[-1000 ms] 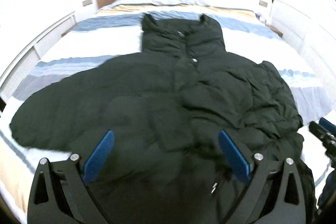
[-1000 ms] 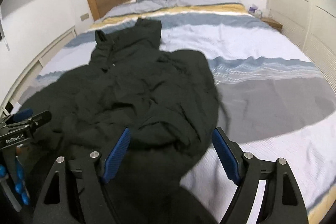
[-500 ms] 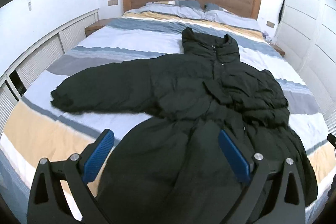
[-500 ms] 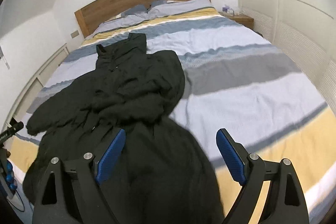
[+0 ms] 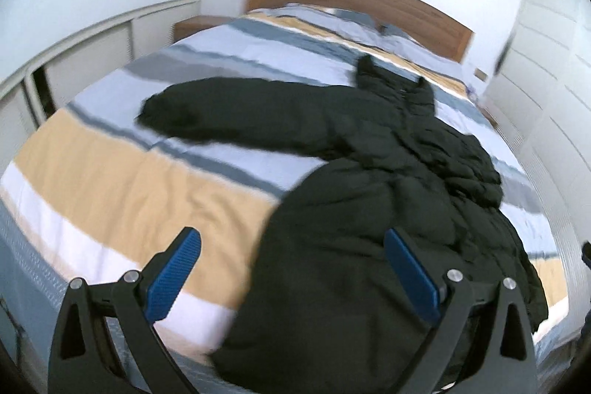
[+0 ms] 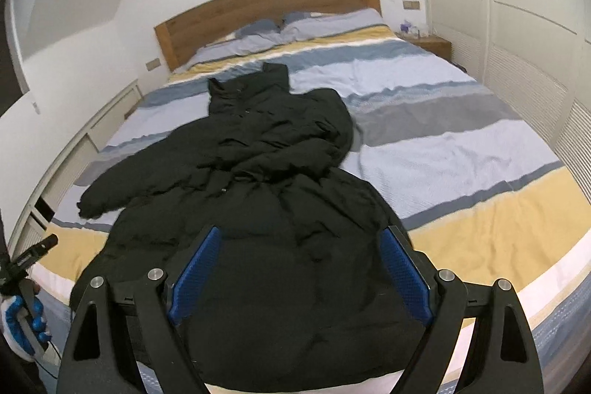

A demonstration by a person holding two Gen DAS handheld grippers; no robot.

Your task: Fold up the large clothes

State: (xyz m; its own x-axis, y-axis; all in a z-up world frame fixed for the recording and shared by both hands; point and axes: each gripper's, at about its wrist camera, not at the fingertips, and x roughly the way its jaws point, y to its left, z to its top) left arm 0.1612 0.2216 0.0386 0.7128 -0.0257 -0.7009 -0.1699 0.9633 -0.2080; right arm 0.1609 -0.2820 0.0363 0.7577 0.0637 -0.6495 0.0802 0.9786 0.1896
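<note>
Black coat (image 6: 266,180) spread on bed (image 6: 461,150), hem beneath both wide-open tongs (image 6: 301,277)

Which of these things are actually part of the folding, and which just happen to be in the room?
In the job:
- black padded coat
- left gripper, open
- right gripper, open

Just there:
- striped bed
- pillows
- wooden headboard
- bedside table

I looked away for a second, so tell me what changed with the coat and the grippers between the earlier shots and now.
Both grippers have backed away from the black coat toward the foot of the bed, so more of the striped cover shows. The left gripper has swung out toward the coat's outstretched sleeve side. The right gripper jaws have just been opening a little, with nothing gripped. The coat itself stayed put, one sleeve out, the other folded across.
</note>
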